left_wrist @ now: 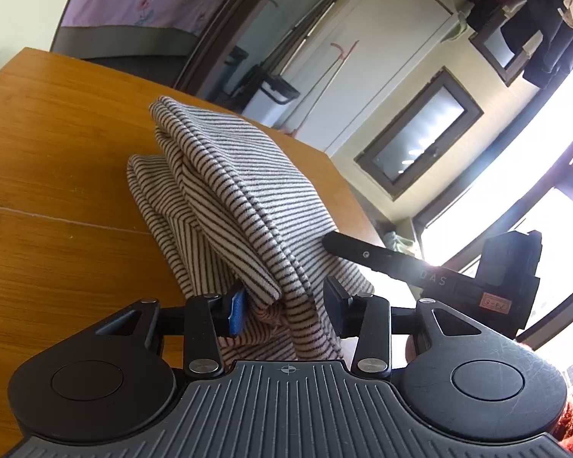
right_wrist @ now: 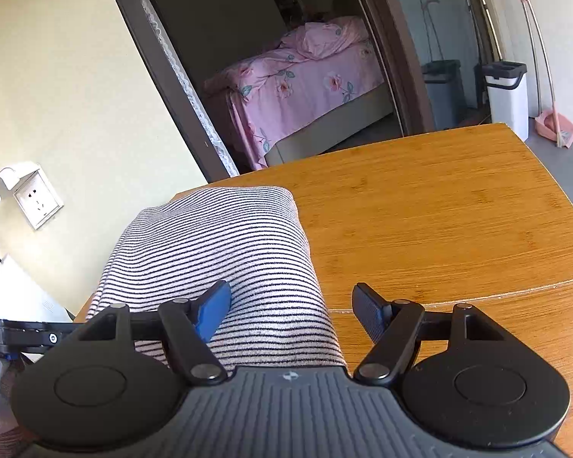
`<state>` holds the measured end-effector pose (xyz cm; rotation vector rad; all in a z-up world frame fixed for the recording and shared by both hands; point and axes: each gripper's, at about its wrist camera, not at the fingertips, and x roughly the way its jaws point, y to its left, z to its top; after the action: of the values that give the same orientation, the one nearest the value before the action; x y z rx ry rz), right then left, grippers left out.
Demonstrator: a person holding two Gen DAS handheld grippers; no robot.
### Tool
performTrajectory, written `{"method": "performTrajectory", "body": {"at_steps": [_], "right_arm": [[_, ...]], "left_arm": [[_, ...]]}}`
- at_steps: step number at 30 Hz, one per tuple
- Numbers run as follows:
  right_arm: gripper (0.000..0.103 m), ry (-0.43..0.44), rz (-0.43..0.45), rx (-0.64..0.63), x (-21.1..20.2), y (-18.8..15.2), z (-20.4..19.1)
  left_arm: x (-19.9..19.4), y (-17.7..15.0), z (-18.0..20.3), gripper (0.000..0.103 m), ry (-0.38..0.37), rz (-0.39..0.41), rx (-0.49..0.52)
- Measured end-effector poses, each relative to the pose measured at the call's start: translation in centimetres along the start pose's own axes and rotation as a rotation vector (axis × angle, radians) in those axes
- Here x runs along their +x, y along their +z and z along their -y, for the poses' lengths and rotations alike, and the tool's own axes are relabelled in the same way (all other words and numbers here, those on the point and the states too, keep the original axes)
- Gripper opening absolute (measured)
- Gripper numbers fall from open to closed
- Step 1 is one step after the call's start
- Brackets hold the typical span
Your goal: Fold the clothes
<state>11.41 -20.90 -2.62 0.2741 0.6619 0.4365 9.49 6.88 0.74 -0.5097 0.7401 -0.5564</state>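
A black-and-white striped garment (left_wrist: 225, 191) lies folded in several layers on the wooden table (left_wrist: 57, 145). My left gripper (left_wrist: 282, 307) is open, its jaws on either side of the near folded edge, with cloth bunched between them. The right gripper's arm (left_wrist: 420, 267) shows at the right of the left wrist view, beside the garment. In the right wrist view the garment (right_wrist: 217, 252) lies flat near the table's left edge. My right gripper (right_wrist: 290, 315) is open just above its near end, with its blue left pad (right_wrist: 212, 315) over the cloth.
The wooden table (right_wrist: 439, 221) stretches to the right of the garment, with a seam across it. Beyond it are a doorway to a room with a pink bed (right_wrist: 305, 87), a white bin (right_wrist: 506, 91) and a wall socket (right_wrist: 38, 196).
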Motion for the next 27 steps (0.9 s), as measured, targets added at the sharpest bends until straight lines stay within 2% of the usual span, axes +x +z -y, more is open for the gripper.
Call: {"method": "performTrajectory", "body": {"at_steps": [2,4,9,12,15,16,19,22,24,27], "right_arm": [[0.071,-0.016,0.01,-0.029,0.1,0.0,-0.4],[0.075,-0.033,0.014,-0.06,0.2,0.0,-0.7],[0.082,-0.063,0.014,-0.128,0.5,-0.2,-1.8],[0.084,-0.084,0.019,-0.179,0.7,-0.5,-2.8],[0.086,-0.088,0.016,-0.189,0.9,-0.5,-3.1],[0.086,-0.089,0.015,-0.186,1.0,-0.5,-3.1],[0.088,-0.075,0.008,-0.16,1.3,-0.5,-2.5],[0.088,-0.06,-0.001,-0.131,1.5,-0.7,-2.2],[0.088,-0.042,-0.017,-0.107,1.5,-0.9,-2.1],[0.088,0.003,-0.057,-0.097,1.1,-1.5,-2.4]], "left_arm": [[-0.2,0.3,1.0,0.044,-0.04,0.018,0.02],[0.1,0.0,1.5,0.045,-0.047,0.008,0.046],[1.5,-2.1,-0.8,0.041,0.036,-0.057,-0.003],[0.8,-2.3,-1.2,0.041,0.032,-0.044,-0.013],[-0.7,-1.4,-0.4,0.043,0.048,-0.01,0.048],[-1.3,-1.0,0.1,0.044,0.054,0.012,0.07],[-3.4,0.5,1.1,0.062,0.065,0.108,0.099],[-3.8,2.5,2.2,0.067,0.018,0.177,0.119],[-2.4,3.3,2.5,0.07,-0.016,0.173,0.125],[1.4,3.9,1.3,0.068,-0.022,0.101,0.069]]}}
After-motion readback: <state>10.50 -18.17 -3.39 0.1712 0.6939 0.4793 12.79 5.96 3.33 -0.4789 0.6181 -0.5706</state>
